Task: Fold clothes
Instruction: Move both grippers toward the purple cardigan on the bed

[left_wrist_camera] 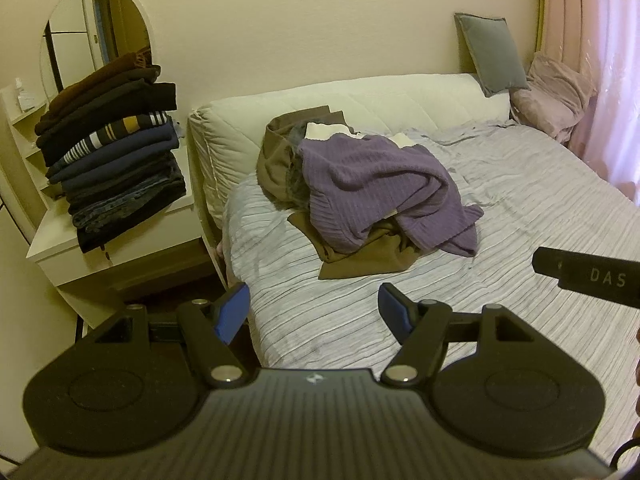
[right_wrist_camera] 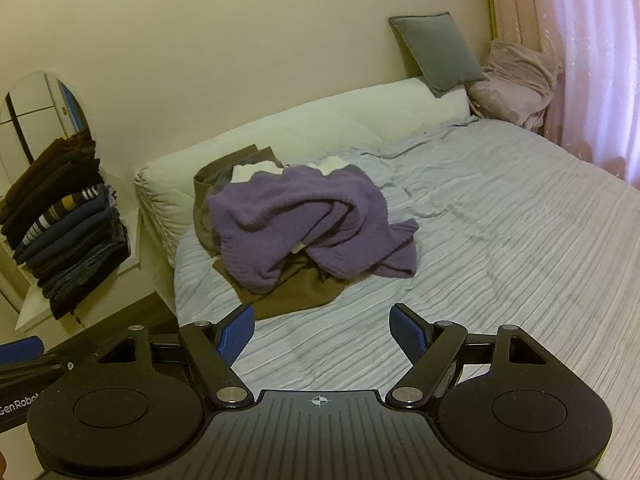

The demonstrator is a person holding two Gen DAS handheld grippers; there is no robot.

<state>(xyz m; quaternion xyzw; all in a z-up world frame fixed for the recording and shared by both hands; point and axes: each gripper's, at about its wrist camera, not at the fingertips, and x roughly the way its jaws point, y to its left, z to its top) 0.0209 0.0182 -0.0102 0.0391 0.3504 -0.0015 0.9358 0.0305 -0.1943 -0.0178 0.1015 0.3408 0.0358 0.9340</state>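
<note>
both claws hang over the near part of the bed (left_wrist_camera: 540, 208), empty, with jaws spread wide. ahead of the left claw (left_wrist_camera: 314, 306) and a little to its right lies a crumpled purple sweater (left_wrist_camera: 372, 188) on top of an olive-brown garment (left_wrist_camera: 360, 256), with bits of white cloth (left_wrist_camera: 320, 130) showing at the far side. from the right claw (right_wrist_camera: 322, 326) the same heap sits ahead and slightly left. a tall stack of folded clothes (left_wrist_camera: 116, 152) stands on a white dresser (left_wrist_camera: 120, 252) far left of both claws, before an oval mirror (left_wrist_camera: 96, 28). the right claw's body enters the left view reading "das"; the left one's in the right view reads "genrobot", cut off. a grey pillow (left_wrist_camera: 492, 54) leans at the far wall.
</note>
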